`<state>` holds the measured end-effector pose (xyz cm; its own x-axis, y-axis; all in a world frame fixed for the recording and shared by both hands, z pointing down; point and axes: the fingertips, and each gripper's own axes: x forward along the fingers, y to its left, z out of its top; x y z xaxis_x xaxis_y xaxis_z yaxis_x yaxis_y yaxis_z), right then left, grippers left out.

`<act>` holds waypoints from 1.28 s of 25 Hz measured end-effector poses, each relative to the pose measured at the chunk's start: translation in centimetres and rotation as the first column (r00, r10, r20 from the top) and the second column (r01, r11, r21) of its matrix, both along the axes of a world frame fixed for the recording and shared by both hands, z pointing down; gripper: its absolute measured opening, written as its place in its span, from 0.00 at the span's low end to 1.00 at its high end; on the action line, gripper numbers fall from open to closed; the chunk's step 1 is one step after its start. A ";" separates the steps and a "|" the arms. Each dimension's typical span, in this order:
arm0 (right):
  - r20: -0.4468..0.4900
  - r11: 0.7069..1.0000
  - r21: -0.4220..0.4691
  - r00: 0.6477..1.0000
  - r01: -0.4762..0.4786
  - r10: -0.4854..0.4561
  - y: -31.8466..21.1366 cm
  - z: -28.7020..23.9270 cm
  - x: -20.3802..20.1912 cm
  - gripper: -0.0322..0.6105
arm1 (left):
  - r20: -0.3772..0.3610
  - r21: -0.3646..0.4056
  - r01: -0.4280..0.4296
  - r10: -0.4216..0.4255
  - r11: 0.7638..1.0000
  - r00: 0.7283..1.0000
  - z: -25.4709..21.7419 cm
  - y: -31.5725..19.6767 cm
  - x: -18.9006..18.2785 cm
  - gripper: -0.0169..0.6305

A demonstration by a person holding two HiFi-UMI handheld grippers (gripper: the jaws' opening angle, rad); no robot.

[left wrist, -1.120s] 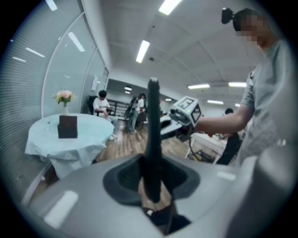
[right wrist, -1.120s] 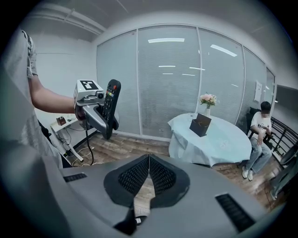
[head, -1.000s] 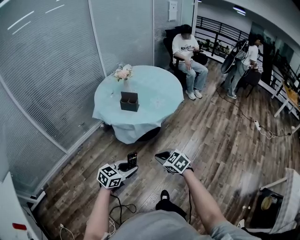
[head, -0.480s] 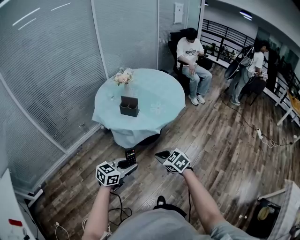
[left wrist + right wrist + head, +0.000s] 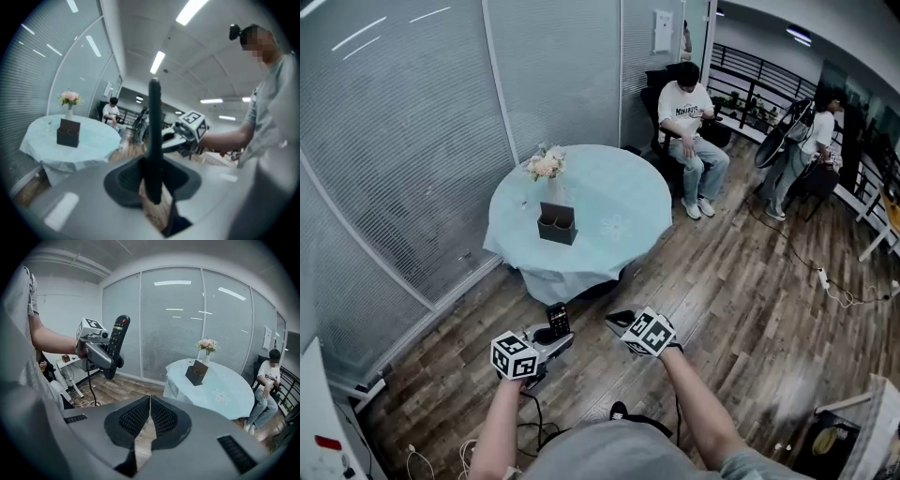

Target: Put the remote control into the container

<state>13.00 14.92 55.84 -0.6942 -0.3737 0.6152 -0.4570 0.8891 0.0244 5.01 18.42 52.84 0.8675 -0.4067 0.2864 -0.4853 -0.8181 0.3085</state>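
Left tool [image 5: 553,336] clamped on the slim black remote control [image 5: 558,319], held upright above the plank floor. Right tool [image 5: 622,321]: textured dark pads pressed together, nothing between them. Container [image 5: 557,224] is a dark boxy holder on the round worktop [image 5: 623,192], which is draped in pale blue cloth, well apart from the remote control.

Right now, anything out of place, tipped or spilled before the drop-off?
Nothing stands out. The remote control sits upright, clamped in the left gripper; the right gripper is shut and empty. The container stands upright on the table near the flower vase, with nothing spilled.
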 end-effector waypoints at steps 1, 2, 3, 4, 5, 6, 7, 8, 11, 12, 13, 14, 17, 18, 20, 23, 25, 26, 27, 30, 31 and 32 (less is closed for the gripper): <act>-0.002 1.000 -0.001 1.000 0.004 -0.004 -0.3 0.0 0.2 0.08 | 0.003 0.000 0.003 -0.003 1.000 1.000 0.0 -0.2 0.2 0.17; -0.002 1.000 -0.002 1.000 0.007 -0.007 -0.5 0.0 0.3 0.08 | 0.004 0.001 0.007 -0.007 1.000 1.000 0.0 -0.5 0.3 0.17; -0.002 1.000 -0.001 1.000 0.011 -0.011 -0.8 0.0 0.5 0.08 | 0.005 0.002 0.011 -0.011 1.000 1.000 -0.1 -0.7 0.4 0.17; -0.001 1.000 0.000 1.000 0.015 -0.015 -1.0 0.0 0.6 0.08 | 0.006 0.004 0.016 -0.016 1.000 1.000 -0.2 -0.9 0.5 0.17; -0.001 1.000 0.001 1.000 0.019 -0.019 -1.3 0.0 0.7 0.08 | 0.007 0.006 0.021 -0.021 1.000 1.000 -0.3 -1.1 0.6 0.17; -0.002 1.000 0.002 1.000 0.024 -0.024 -1.6 0.0 0.8 0.08 | 0.008 0.008 0.026 -0.026 1.000 1.000 -0.4 -1.4 0.7 0.17; -0.002 1.000 0.002 1.000 0.028 -0.028 -1.8 0.0 1.0 0.08 | 0.010 0.009 0.031 -0.031 0.999 0.999 -0.4 -1.6 0.9 0.17; -0.002 0.999 0.002 0.999 0.032 -0.032 -2.1 0.1 1.1 0.08 | 0.012 0.011 0.035 -0.035 0.999 0.999 -0.4 -1.8 1.0 0.17; -0.001 0.999 0.002 0.999 0.050 -0.050 -2.7 0.2 1.2 0.08 | 0.020 0.013 0.042 -0.042 0.999 0.999 -0.2 -2.1 1.6 0.17; -0.001 0.998 0.004 0.998 0.056 -0.056 -2.9 0.3 1.2 0.08 | 0.022 0.012 0.045 -0.046 0.999 0.999 0.0 -2.3 1.8 0.17; -0.002 0.998 0.005 0.998 0.062 -0.062 -3.2 0.3 1.3 0.08 | 0.023 0.012 0.049 -0.049 0.999 0.999 0.1 -2.5 1.9 0.17; -0.002 0.998 0.007 0.998 0.066 -0.066 -3.4 0.3 1.4 0.08 | 0.024 0.012 0.051 -0.051 0.999 0.998 0.2 -2.7 2.1 0.17; 0.002 0.998 0.011 0.998 0.069 -0.069 -4.4 0.3 1.6 0.08 | 0.037 0.016 0.050 -0.050 0.999 0.998 0.3 -3.3 2.5 0.17; 0.004 0.998 0.010 0.998 0.069 -0.069 -4.6 0.3 1.5 0.08 | 0.042 0.014 0.049 -0.049 0.999 0.998 0.4 -3.5 2.6 0.17; 0.005 0.998 0.004 0.998 0.070 -0.070 -5.0 0.5 1.4 0.08 | 0.045 0.008 0.049 -0.049 0.999 0.998 0.6 -3.6 2.5 0.17; 0.003 0.997 -0.010 0.997 0.074 -0.074 -5.2 0.9 1.0 0.08 | 0.047 -0.002 0.056 -0.056 0.998 0.997 0.9 -3.8 1.9 0.17; 0.005 0.997 -0.018 0.997 0.075 -0.075 -5.3 1.1 0.5 0.08 | 0.042 -0.008 0.061 -0.060 0.998 0.997 1.0 -4.1 1.4 0.17; 0.004 0.997 -0.021 0.997 0.075 -0.075 -5.4 1.2 0.3 0.08 | 0.040 -0.009 0.062 -0.061 0.998 0.997 1.0 -4.2 1.1 0.17; 0.001 0.997 -0.025 0.997 0.076 -0.076 -5.5 1.4 0.0 0.08 | 0.038 -0.009 0.062 -0.062 0.998 0.997 1.1 -4.4 0.8 0.17; -0.003 0.997 -0.028 0.997 0.076 -0.076 -5.9 1.5 -0.9 0.08 | 0.034 -0.008 0.061 -0.060 0.998 0.998 1.2 -5.2 -0.2 0.17; -0.006 0.997 -0.027 0.997 0.073 -0.074 -6.2 1.6 -1.1 0.08 | 0.033 -0.008 0.058 -0.057 0.998 0.998 1.3 -5.6 -0.5 0.17; -0.010 0.997 -0.028 0.997 0.070 -0.070 -6.6 1.6 -1.3 0.08 | 0.032 -0.010 0.053 -0.053 0.999 0.998 1.4 -6.0 -0.8 0.17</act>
